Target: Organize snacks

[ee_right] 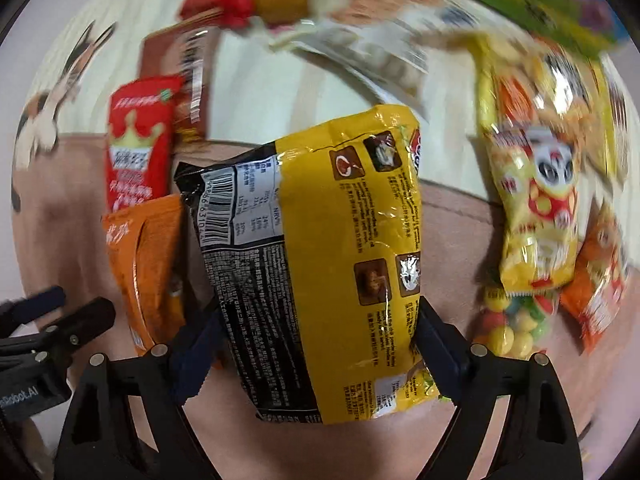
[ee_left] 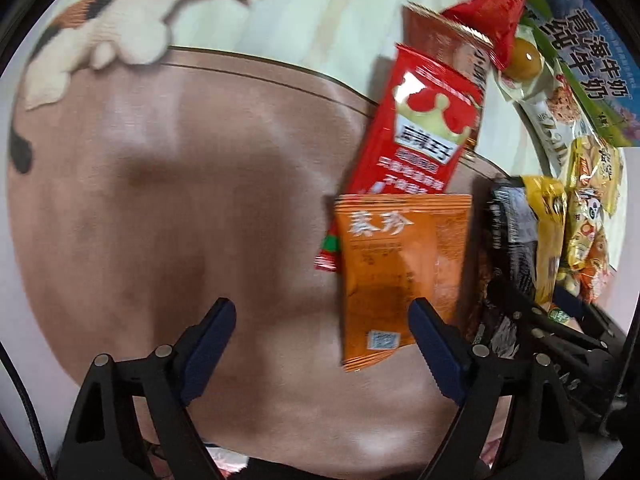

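Note:
My left gripper (ee_left: 320, 320) points down at the brown cloth (ee_left: 160, 220) and is open, with nothing gripped. An orange packet (ee_left: 400, 272) lies flat under its right fingertip (ee_left: 424, 320), partly on top of a long red packet (ee_left: 420, 128). My right gripper (ee_right: 318, 332) has a yellow-and-black noodle bag (ee_right: 320, 260) between its fingers, both pads against the bag's sides. That bag looks sharp while the things around it are blurred. The same bag (ee_left: 532, 232) and the right gripper (ee_left: 546, 304) show at the right edge of the left wrist view.
Several snacks lie at the far right: a yellow panda packet (ee_right: 536, 208), a bag of coloured candy balls (ee_right: 516, 324), a red pyramid packet (ee_left: 496, 16), a wrapped egg (ee_left: 524, 58) and a milk carton (ee_left: 588, 64). The cloth shows a printed cat (ee_left: 100, 32).

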